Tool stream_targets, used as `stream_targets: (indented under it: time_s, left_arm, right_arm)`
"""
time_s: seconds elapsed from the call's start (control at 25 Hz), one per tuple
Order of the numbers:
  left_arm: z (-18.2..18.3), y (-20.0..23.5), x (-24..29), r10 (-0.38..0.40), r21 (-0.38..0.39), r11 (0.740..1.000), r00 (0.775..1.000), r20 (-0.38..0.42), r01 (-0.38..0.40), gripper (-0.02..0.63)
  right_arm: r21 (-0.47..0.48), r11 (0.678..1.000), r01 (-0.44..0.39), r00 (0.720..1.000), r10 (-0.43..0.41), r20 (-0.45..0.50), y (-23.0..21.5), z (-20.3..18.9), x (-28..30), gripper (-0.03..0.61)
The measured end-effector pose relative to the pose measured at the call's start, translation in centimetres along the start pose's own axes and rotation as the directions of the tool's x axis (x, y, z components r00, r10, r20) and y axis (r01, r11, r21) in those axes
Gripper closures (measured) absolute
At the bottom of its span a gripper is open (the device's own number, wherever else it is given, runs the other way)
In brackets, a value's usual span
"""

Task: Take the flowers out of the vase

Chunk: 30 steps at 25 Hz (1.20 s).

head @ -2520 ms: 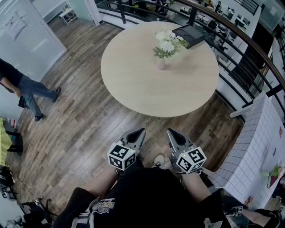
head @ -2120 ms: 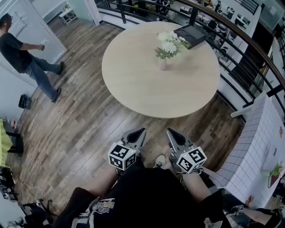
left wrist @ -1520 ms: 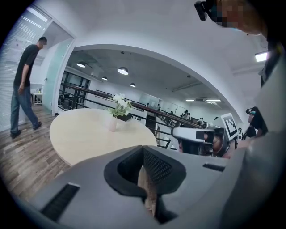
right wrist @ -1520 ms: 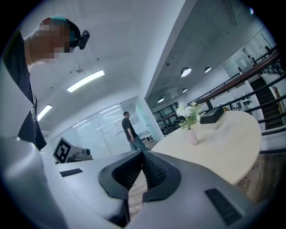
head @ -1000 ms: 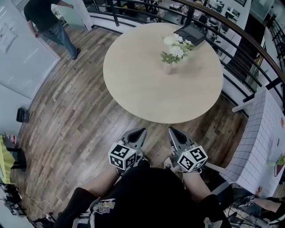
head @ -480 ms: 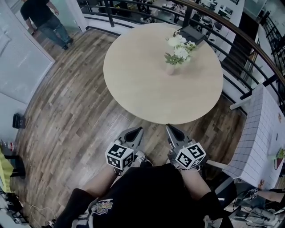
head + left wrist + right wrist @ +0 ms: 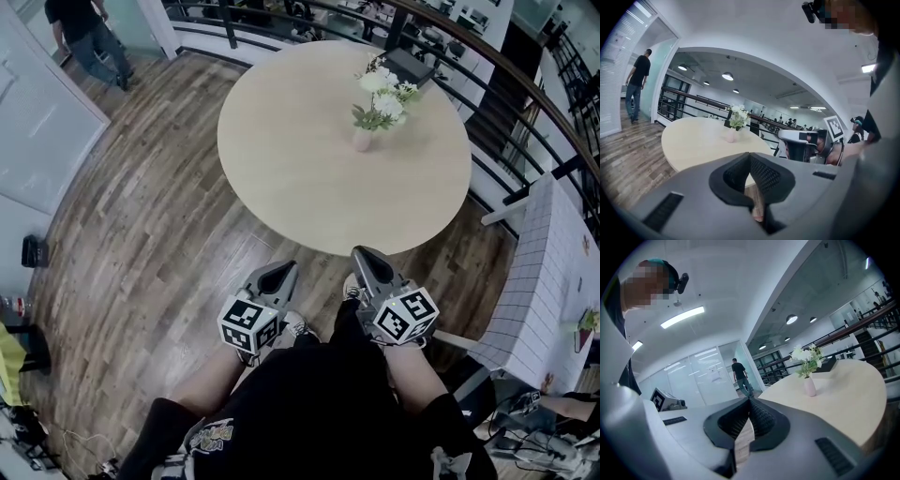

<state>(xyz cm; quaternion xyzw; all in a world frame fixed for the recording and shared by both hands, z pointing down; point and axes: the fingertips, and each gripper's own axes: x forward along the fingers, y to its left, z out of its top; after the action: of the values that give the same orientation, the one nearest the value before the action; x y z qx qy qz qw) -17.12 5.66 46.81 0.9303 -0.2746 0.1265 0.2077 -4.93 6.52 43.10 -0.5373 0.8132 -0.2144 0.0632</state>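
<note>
A small pink vase [image 7: 362, 140] with white flowers [image 7: 382, 94] and green leaves stands on the far right part of a round beige table [image 7: 300, 159]. The vase [image 7: 731, 136] and flowers [image 7: 738, 115] also show in the left gripper view, and the vase [image 7: 809, 386] with its flowers [image 7: 805, 356] in the right gripper view. My left gripper [image 7: 281, 270] and right gripper [image 7: 362, 255] are both shut and empty, held side by side just short of the table's near edge, well away from the vase.
A dark tray-like object [image 7: 408, 66] lies at the table's far edge behind the flowers. A black railing [image 7: 525, 122] curves round the far and right sides. A person [image 7: 89, 33] walks at the top left by a white door. A white tiled surface [image 7: 544, 281] is at right.
The table has drawn closer as I stepped toward it; both grippers now reach near its front edge. The person at top left has walked further off.
</note>
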Motion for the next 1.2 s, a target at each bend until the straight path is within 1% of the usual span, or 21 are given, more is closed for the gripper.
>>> stream_targets:
  time_s: [0.24, 0.44, 0.68, 0.88, 1.2]
  left_arm:
    - [1.1, 0.9, 0.8, 0.038, -0.005, 0.999, 0.999, 0.017, -0.038, 0.607]
    - [2.2, 1.0, 2.8, 0.066, -0.012, 0.998, 0.997, 0.028, -0.066, 0.607]
    - [4.1, 1.4, 7.6, 0.079, -0.027, 0.997, 0.997, 0.012, -0.078, 0.607]
    - [4.4, 1.4, 11.2, 0.084, -0.018, 0.996, 0.996, -0.003, -0.084, 0.607]
    - [6.2, 2.3, 18.2, 0.099, -0.01, 0.995, 0.995, -0.018, -0.099, 0.607]
  right_arm:
    - [-0.005, 1.0, -0.016, 1.0, 0.016, 0.008, -1.7, 1.5, 1.4, 0.557]
    - [-0.01, 1.0, -0.027, 1.0, 0.027, 0.013, -4.1, 3.1, 2.1, 0.557]
    - [0.004, 1.0, -0.027, 1.0, 0.027, -0.007, -8.8, 5.0, 3.7, 0.557]
    - [0.017, 1.0, -0.016, 1.0, 0.016, -0.007, -12.6, 5.4, 4.2, 0.557]
    - [0.037, 0.999, -0.011, 1.0, 0.011, -0.014, -19.3, 6.9, 6.5, 0.557]
